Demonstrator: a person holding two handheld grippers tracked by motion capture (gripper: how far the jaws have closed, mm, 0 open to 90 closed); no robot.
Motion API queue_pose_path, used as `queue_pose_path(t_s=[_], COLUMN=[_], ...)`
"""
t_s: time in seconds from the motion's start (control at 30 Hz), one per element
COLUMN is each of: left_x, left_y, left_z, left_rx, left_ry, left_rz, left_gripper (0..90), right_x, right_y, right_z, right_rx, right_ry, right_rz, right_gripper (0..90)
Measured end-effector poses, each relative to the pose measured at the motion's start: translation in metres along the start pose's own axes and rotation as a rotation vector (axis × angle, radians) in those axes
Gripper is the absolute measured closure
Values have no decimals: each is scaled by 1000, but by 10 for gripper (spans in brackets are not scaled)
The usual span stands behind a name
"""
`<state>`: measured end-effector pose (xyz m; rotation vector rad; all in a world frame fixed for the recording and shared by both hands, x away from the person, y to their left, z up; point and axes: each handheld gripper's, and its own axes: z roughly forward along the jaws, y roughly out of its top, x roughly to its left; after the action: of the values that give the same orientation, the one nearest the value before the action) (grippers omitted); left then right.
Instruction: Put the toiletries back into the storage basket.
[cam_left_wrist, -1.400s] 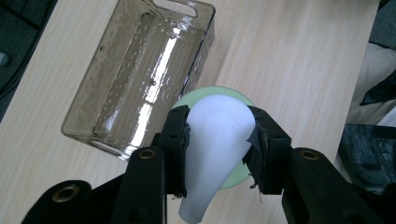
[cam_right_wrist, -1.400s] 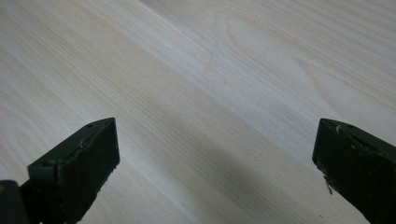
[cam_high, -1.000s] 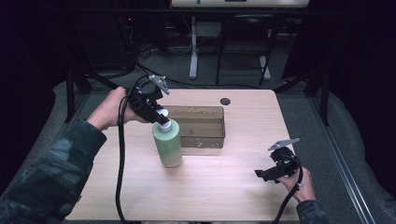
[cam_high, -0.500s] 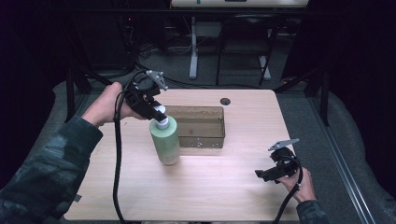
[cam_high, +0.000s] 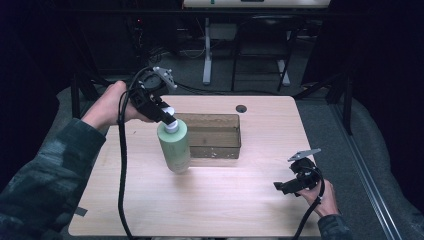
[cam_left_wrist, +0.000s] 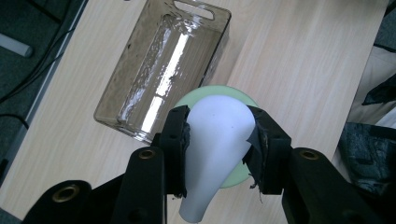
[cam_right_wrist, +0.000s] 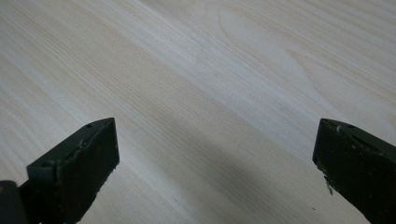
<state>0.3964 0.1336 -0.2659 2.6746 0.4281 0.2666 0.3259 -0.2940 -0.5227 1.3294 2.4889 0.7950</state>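
A pale green bottle (cam_high: 175, 147) with a white cap (cam_left_wrist: 215, 135) is upright, slightly tilted, just in front of the left end of a clear plastic bin (cam_high: 215, 131). My left gripper (cam_high: 169, 119) comes in from the upper left and is shut on the cap, with both pads pressed against its sides (cam_left_wrist: 218, 135). Whether the bottle's base touches the table I cannot tell. The bin (cam_left_wrist: 159, 60) is empty. My right gripper (cam_high: 280, 187) rests low at the table's front right, open, with bare wood between its jaws (cam_right_wrist: 215, 154).
The light wooden table (cam_high: 240, 205) has a small dark round hole (cam_high: 241, 108) near its far edge, behind the bin. A black cable (cam_high: 121, 170) trails from the left gripper across the table's left side. Dark floor and desk legs lie beyond.
The left gripper has shifted the bottle slightly to the left and up. The right gripper has stayed in place.
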Motion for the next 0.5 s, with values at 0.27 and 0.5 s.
queue_pose_path(t_s=[0.27, 0.5], left_x=[3, 7], left_y=[2, 4], left_z=[-5, -9], left_rx=[0, -7], left_ry=[6, 14], left_rz=[-10, -20], left_gripper=[625, 625], right_x=[1, 0], right_y=[0, 0], right_z=[-1, -2], right_rx=[0, -2], right_ry=[-3, -5], right_rz=[-2, 1], right_gripper=[0, 1])
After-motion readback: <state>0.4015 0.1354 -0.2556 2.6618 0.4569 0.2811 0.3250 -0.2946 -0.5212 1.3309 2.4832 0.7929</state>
